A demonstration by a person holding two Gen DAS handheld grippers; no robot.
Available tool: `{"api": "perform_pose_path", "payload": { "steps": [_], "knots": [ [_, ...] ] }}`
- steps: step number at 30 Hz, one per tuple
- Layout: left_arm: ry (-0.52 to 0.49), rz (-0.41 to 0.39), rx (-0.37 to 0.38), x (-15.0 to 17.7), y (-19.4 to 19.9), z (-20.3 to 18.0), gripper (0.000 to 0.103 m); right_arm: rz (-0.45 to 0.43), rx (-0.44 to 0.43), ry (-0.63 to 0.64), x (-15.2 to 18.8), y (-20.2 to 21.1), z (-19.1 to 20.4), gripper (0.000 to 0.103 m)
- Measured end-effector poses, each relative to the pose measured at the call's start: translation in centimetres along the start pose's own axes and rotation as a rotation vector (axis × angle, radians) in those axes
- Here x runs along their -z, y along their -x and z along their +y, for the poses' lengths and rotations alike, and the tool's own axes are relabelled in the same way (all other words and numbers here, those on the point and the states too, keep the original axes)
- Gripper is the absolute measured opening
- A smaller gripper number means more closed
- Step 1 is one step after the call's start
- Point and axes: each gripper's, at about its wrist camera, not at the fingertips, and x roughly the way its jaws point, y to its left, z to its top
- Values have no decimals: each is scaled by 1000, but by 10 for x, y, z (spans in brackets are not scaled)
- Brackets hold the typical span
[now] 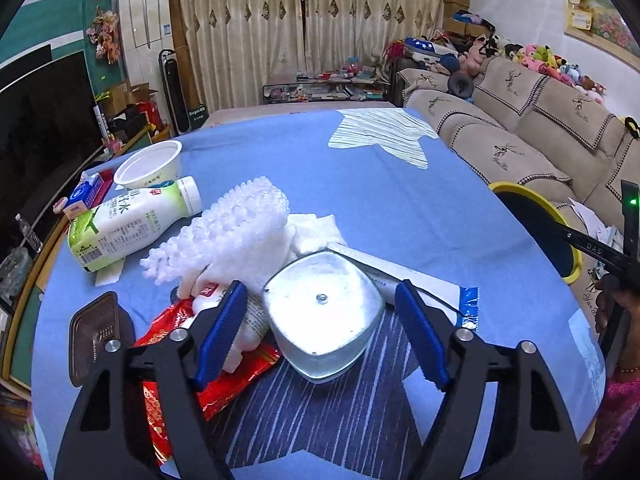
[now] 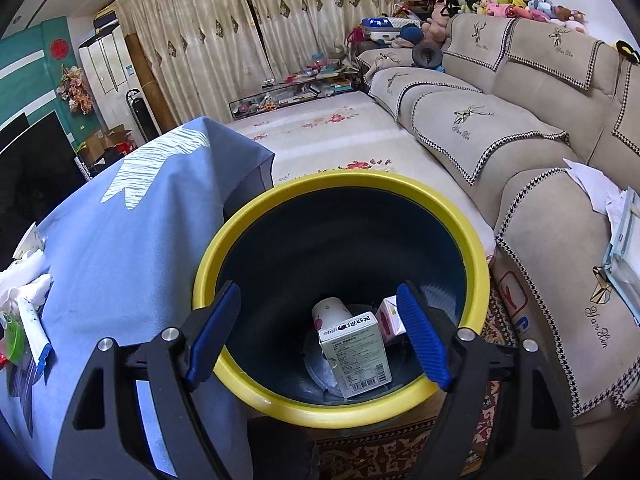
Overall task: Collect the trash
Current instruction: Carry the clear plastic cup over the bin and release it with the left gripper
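Our left gripper point(image 1: 320, 332) stands spread around a silvery, squarish carton point(image 1: 326, 316), pads not touching it. Our right gripper point(image 2: 320, 336), spread and empty, hangs over the yellow-rimmed bin point(image 2: 476, 248).

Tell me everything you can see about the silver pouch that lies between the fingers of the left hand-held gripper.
The silver pouch is a shiny foil pack, rounded-square, puffed up, with a small round dot at its middle. It lies on the blue cloth, leaning on a white tube and crumpled tissue. The left hand-held gripper straddles it, pads not yet pressing.
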Motion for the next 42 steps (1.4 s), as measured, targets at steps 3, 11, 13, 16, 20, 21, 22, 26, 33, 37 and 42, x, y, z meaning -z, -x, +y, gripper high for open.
{"api": "perform_pose_path", "payload": {
  "steps": [3, 11, 13, 16, 20, 21, 22, 26, 33, 37, 42],
  "knots": [
    [-17, 0, 8, 0, -1, -4, 66, 3, -5, -5, 0, -2, -2, 76],
    [-30, -6, -34, 0, -4, -6, 53, 14, -19, -14, 3, -6, -6, 76],
    [-22, 3, -31, 0, -3, -5, 53, 13, -23, -21, 4, -5, -9, 76],
    [-19, 14, -14, 5, 5, -6, 53, 8, -27, -31, 5, -3, -13, 76],
    [-25, 1, 5, 6, 19, -15, 53, 2, -33, -40, 6, 1, -16, 76],
    [-25, -6, 12, 5, 23, -17, 53, -1, -34, -43, 6, 2, -18, 76],
    [-27, -14, 20, 3, 27, -20, 53, -3, -33, -46, 6, 4, -19, 76],
    [-62, -50, 51, -6, 41, -41, 53, -15, -19, -56, 7, 10, -27, 76],
    [-142, -79, 142, -37, 42, -94, 53, -33, 18, -72, 9, 19, -44, 76],
    [-190, -89, 201, -57, 34, -132, 53, -47, 55, -91, 11, 25, -60, 76],
    [-251, -78, 287, -85, 10, -192, 53, -46, 80, -135, 15, 27, -82, 76]
  ]
}}
